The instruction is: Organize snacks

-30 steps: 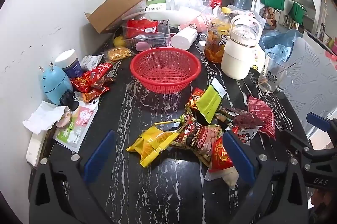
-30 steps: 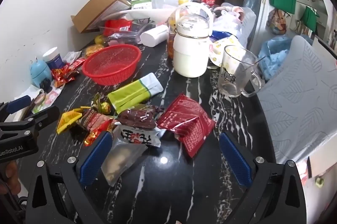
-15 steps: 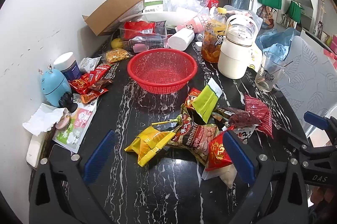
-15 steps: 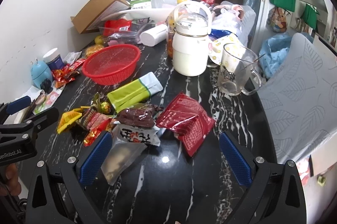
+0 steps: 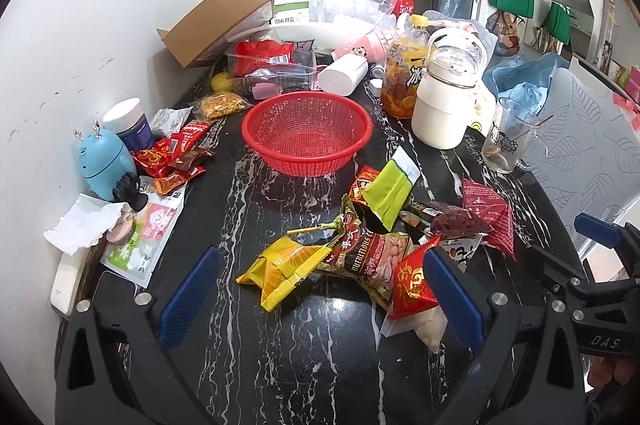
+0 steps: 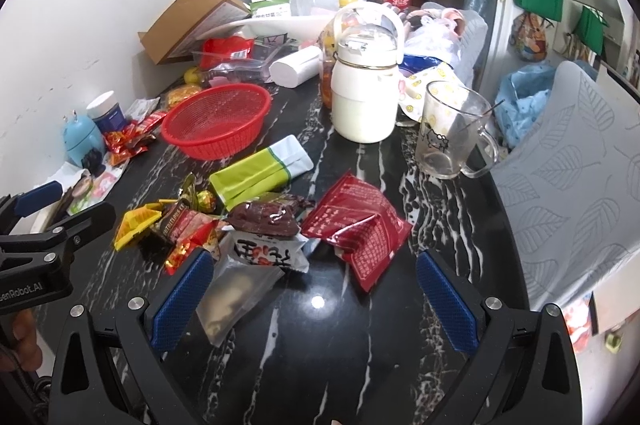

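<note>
Both grippers, left gripper (image 5: 320,297) and right gripper (image 6: 316,297), edge back slightly, jaws wide and empty, above the snack packets (image 5: 360,249) heaped on the black surface (image 5: 280,365) before the empty red basket (image 5: 307,131), likely about to pick one.

Red plastic mesh basket (image 5: 307,133) sits mid black marble-veined table (image 5: 256,337), empty. Loose pile of snack packets (image 5: 372,245) lies before it, nearer the cameras. Cream lidded jug (image 5: 444,101) stands right of basket; clear glass mug (image 6: 452,133) right of jug. Brown cardboard box (image 5: 218,19) leans on wall behind basket.
</note>
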`<state>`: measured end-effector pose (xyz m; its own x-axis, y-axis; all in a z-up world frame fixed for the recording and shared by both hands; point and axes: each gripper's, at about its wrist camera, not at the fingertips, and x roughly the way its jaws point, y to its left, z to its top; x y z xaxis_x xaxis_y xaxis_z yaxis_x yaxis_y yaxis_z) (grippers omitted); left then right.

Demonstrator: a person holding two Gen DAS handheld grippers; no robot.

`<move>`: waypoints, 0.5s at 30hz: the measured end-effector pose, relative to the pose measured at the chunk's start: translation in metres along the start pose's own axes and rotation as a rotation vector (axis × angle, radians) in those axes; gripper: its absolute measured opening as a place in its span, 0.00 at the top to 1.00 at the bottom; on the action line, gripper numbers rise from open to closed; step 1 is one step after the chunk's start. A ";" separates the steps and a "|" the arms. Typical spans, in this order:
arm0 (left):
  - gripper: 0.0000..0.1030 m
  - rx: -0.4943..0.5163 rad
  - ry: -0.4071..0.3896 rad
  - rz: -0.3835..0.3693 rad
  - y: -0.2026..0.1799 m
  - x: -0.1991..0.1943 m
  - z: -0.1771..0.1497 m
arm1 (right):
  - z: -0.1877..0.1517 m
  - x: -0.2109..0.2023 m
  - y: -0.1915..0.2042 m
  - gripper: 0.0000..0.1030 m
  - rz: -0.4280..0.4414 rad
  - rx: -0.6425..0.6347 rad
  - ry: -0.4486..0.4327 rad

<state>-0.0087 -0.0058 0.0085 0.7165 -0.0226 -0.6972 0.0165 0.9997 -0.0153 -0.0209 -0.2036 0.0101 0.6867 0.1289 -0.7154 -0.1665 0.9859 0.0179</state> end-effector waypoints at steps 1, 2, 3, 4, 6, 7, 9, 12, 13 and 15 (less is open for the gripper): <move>0.00 -0.001 0.001 0.001 0.000 0.000 0.000 | 0.000 0.000 0.001 0.00 0.001 0.000 0.001; 0.00 -0.002 0.001 0.002 0.000 0.000 -0.001 | -0.001 0.000 0.001 0.00 0.002 -0.001 0.002; 0.00 -0.004 0.002 0.003 0.001 -0.001 -0.001 | -0.001 0.000 0.002 0.00 0.002 -0.002 0.003; 0.00 -0.004 0.003 0.004 0.001 -0.001 -0.001 | -0.001 0.000 0.002 0.00 0.003 -0.003 0.004; 0.00 -0.006 0.002 0.004 0.002 -0.002 -0.003 | -0.002 0.000 0.003 0.00 0.005 -0.004 0.005; 0.00 -0.006 0.003 0.004 0.002 -0.002 -0.003 | -0.002 0.000 0.003 0.00 0.006 -0.004 0.005; 0.00 -0.006 0.002 0.005 0.002 -0.002 -0.003 | -0.001 0.000 0.004 0.00 0.008 -0.005 0.006; 0.00 -0.007 0.001 0.005 0.003 -0.002 -0.003 | -0.001 0.000 0.005 0.00 0.010 -0.008 0.006; 0.00 -0.008 0.001 0.006 0.004 -0.003 -0.003 | 0.000 0.000 0.006 0.00 0.010 -0.009 0.005; 0.00 -0.010 0.000 0.005 0.005 -0.004 -0.004 | 0.000 0.000 0.006 0.00 0.011 -0.010 0.005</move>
<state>-0.0139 -0.0012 0.0083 0.7165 -0.0174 -0.6973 0.0061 0.9998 -0.0187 -0.0223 -0.1975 0.0102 0.6815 0.1389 -0.7185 -0.1810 0.9833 0.0184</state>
